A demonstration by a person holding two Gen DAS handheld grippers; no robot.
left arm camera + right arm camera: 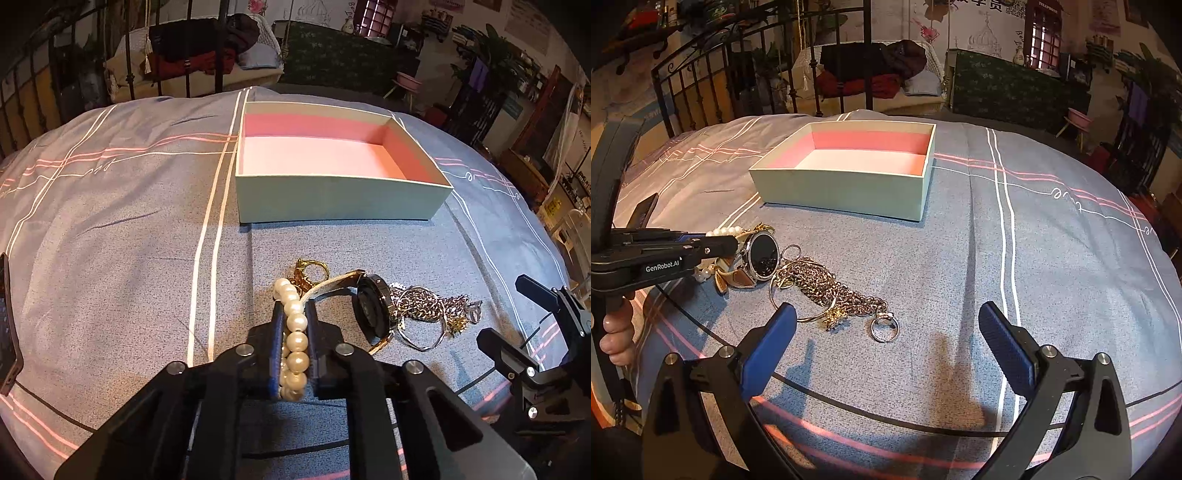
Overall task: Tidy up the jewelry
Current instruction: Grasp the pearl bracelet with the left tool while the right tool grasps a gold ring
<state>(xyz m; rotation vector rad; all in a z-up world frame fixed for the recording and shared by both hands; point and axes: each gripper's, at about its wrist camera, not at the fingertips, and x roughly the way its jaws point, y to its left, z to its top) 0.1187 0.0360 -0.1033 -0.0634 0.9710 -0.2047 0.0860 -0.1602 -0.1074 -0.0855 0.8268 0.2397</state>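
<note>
Jewelry lies in a small heap on the bed [1052, 258], near the front wall of an open box [846, 192] with a pink lining and nothing in it. The left gripper [294, 314] is clamped on a pearl bracelet [295, 325], the beads pinched in a line between its blue pads. The right gripper [886, 328] hangs wide open and holds nothing, just above a silver ring [884, 328] at the near end of the heap.

The bracelet's far end rests against a gold ring [312, 267] and the strap of a watch [761, 258], and the watch touches a tangle of chain [831, 288] and a bangle [805, 314]. Lifting the pearls could drag these neighbours along or tip the watch over, if a strand is caught. Round beads may also roll out of the pads on the way to the box. The soft bedcover gives, so a dropped piece could slide into a fold.
</note>
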